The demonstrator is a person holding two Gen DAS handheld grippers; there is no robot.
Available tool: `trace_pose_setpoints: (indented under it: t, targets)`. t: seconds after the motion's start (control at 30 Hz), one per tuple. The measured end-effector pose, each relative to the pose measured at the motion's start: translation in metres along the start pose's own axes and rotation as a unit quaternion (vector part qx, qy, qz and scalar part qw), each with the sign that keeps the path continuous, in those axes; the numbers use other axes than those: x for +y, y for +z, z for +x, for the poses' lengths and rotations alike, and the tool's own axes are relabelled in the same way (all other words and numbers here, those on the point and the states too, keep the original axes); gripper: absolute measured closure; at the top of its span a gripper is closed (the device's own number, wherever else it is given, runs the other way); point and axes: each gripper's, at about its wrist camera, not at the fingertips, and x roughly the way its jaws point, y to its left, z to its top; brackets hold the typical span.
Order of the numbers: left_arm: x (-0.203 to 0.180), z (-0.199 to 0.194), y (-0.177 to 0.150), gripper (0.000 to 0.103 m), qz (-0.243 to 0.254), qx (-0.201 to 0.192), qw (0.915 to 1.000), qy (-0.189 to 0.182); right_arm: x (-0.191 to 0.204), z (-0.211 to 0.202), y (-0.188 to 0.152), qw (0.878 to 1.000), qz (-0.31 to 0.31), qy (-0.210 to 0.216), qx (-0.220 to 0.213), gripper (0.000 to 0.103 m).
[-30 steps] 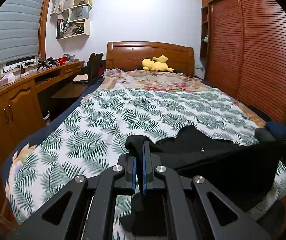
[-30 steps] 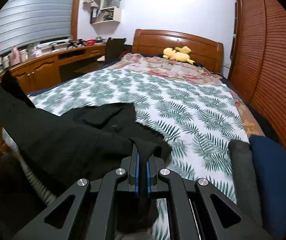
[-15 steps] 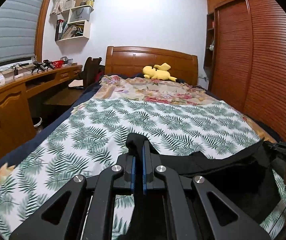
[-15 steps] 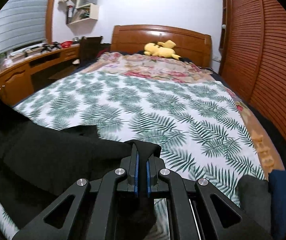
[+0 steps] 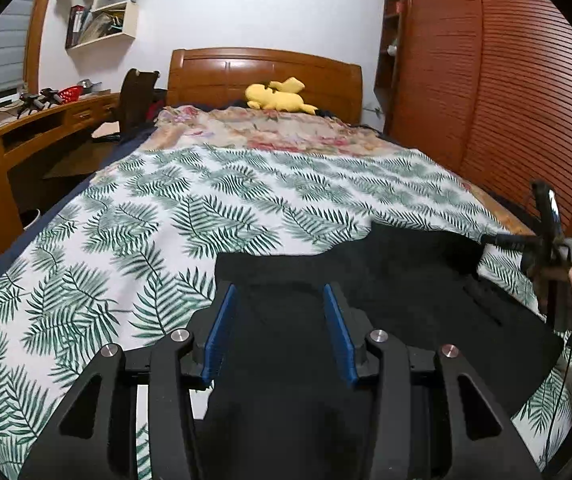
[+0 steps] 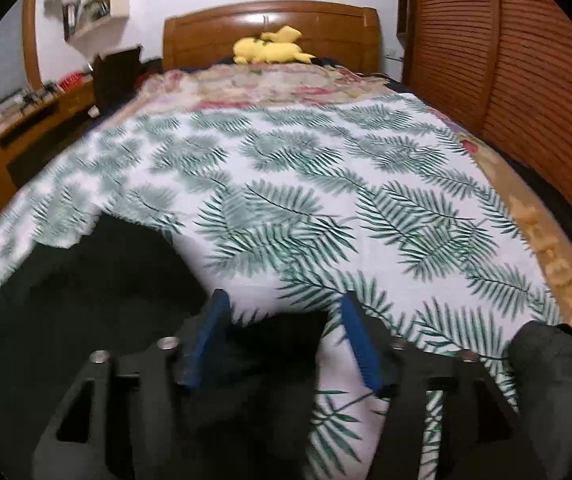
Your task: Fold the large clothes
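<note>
A large black garment [image 5: 386, 320] lies spread flat on the near end of the bed, over the palm-leaf sheet [image 5: 206, 208]. My left gripper [image 5: 278, 296] is open, its blue pads apart above the garment's left part. My right gripper [image 6: 284, 304] is open too, over the garment's right edge [image 6: 86, 300]; a black fold lies between its fingers. The right gripper also shows in the left wrist view [image 5: 546, 240] at the far right, held by a hand.
A yellow plush toy [image 5: 278, 98] lies by the wooden headboard. A floral blanket [image 5: 270, 132] covers the bed's far end. A wooden desk [image 5: 26, 128] runs along the left, a louvred wardrobe [image 5: 506, 100] along the right. Folded grey and blue clothes [image 6: 550, 364] sit at the bed's right corner.
Both grippers were shut on the black garment and holding it up. Now both are open, and the garment lies spread on the sheet.
</note>
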Motion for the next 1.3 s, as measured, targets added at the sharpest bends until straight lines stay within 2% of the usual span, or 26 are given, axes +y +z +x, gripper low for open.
trace_pose_setpoints:
  t: [0.07,0.13,0.3,0.57,0.73,0.8,0.83,0.9,0.97,1.07,1.17,1.3]
  targets:
    - [0.0,0.0,-0.003,0.042,-0.001,0.005,0.9999,-0.009,0.003,-0.011,-0.003,1.0,-0.005,-0.014,-0.005,0.037]
    - [-0.004,-0.002,-0.005,0.035,0.004,0.005,0.9998,-0.017,0.007,-0.015,-0.005,1.0,-0.014,-0.014,0.003,0.037]
    - [-0.012,-0.008,-0.009,0.034,0.01,0.005,0.9996,-0.024,0.017,-0.028,-0.019,0.998,-0.044,-0.02,0.028,0.037]
    - [-0.034,-0.016,-0.024,0.034,0.048,0.02,0.9981,-0.034,0.058,-0.094,-0.061,0.993,-0.11,0.037,0.019,0.037]
    - [-0.043,-0.027,-0.039,0.034,0.073,0.032,0.9957,-0.047,0.064,-0.124,-0.102,0.99,-0.117,0.077,0.026,0.037]
    - [-0.045,-0.03,-0.048,0.036,0.078,0.04,0.9946,-0.056,0.063,-0.131,-0.117,0.989,-0.126,0.077,0.029,0.037]
    - [-0.046,-0.031,-0.052,0.042,0.082,0.044,0.9937,-0.062,0.061,-0.131,-0.122,0.988,-0.13,0.075,0.03,0.037]
    - [-0.047,-0.032,-0.064,0.047,0.084,0.06,0.992,-0.073,0.05,-0.131,-0.132,0.989,-0.123,0.07,0.037,0.037]
    - [-0.046,-0.032,-0.077,0.054,0.079,0.074,0.9917,-0.07,0.036,-0.134,-0.137,0.992,-0.105,0.061,0.036,0.037]
    - [-0.044,-0.032,-0.085,0.056,0.075,0.083,0.992,-0.059,0.018,-0.144,-0.143,0.994,-0.093,0.053,0.036,0.037]
    - [-0.039,-0.028,-0.087,0.058,0.064,0.094,0.992,-0.055,0.006,-0.144,-0.155,0.994,-0.084,0.042,0.056,0.037]
    - [-0.036,-0.02,-0.093,0.059,0.057,0.12,0.9892,-0.062,-0.008,-0.134,-0.171,0.993,-0.055,0.063,0.084,0.037]
